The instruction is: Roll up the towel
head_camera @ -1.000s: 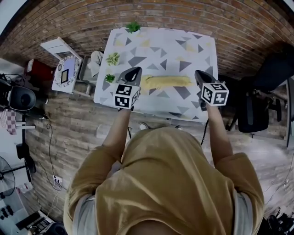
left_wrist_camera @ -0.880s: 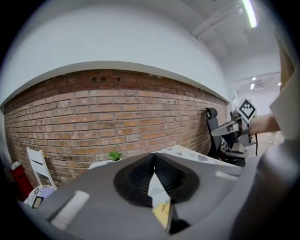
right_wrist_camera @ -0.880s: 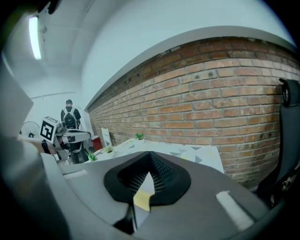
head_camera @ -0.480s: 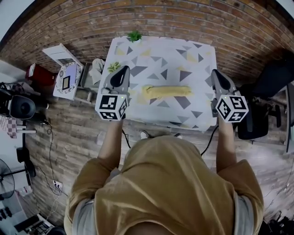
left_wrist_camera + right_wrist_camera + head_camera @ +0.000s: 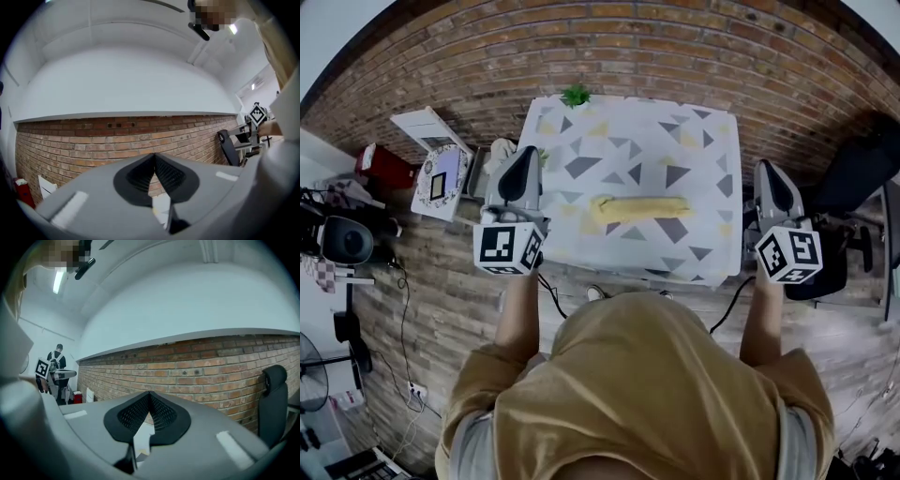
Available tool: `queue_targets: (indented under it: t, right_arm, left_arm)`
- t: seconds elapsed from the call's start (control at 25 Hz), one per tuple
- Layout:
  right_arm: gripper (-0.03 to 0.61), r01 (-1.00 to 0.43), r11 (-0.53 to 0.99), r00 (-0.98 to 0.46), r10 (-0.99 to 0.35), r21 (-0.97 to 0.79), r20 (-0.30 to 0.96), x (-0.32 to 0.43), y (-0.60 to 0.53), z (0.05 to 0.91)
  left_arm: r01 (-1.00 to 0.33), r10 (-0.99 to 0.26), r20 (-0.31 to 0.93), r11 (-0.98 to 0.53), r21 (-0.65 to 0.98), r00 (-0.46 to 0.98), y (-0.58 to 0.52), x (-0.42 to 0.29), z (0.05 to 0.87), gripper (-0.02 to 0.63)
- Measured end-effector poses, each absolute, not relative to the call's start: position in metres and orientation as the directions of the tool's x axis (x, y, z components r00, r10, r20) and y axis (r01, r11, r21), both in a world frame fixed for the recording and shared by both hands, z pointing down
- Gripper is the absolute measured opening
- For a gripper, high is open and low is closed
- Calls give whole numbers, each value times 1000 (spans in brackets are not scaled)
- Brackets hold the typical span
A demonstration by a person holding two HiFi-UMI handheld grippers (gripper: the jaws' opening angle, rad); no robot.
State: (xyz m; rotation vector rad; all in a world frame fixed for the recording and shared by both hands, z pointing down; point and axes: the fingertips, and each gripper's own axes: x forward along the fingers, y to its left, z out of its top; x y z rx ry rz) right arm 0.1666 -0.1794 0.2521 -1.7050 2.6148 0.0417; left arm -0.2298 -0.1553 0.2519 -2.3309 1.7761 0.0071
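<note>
A yellow towel (image 5: 639, 207) lies rolled into a long roll across the middle of the table (image 5: 628, 131), which has a white cloth with grey and yellow triangles. My left gripper (image 5: 523, 166) is held high off the table's left edge, shut and empty. My right gripper (image 5: 769, 180) is raised off the table's right edge, shut with nothing in it. In the left gripper view the left gripper (image 5: 153, 157) points level at the brick wall; the right gripper (image 5: 149, 394) does the same in the right gripper view. Neither touches the towel.
A small green plant (image 5: 575, 96) stands at the table's far edge. A black office chair (image 5: 848, 197) is at the right. A white stand (image 5: 439, 159) with a tablet and a red box (image 5: 382, 165) are at the left. Cables run over the wooden floor.
Both grippers have risen from the ends of the rolled towel and moved apart, to the table's left and right sides. They now point level. The towel stays rolled.
</note>
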Motion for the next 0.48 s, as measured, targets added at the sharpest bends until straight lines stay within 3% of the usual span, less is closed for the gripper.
queue_targets:
  t: [0.48]
  right_arm:
    - [3, -940, 323, -332, -939, 107, -86, 176, -154, 227]
  left_arm:
    - [-969, -950, -210, -202, -145, 229, -130, -247, 226, 63]
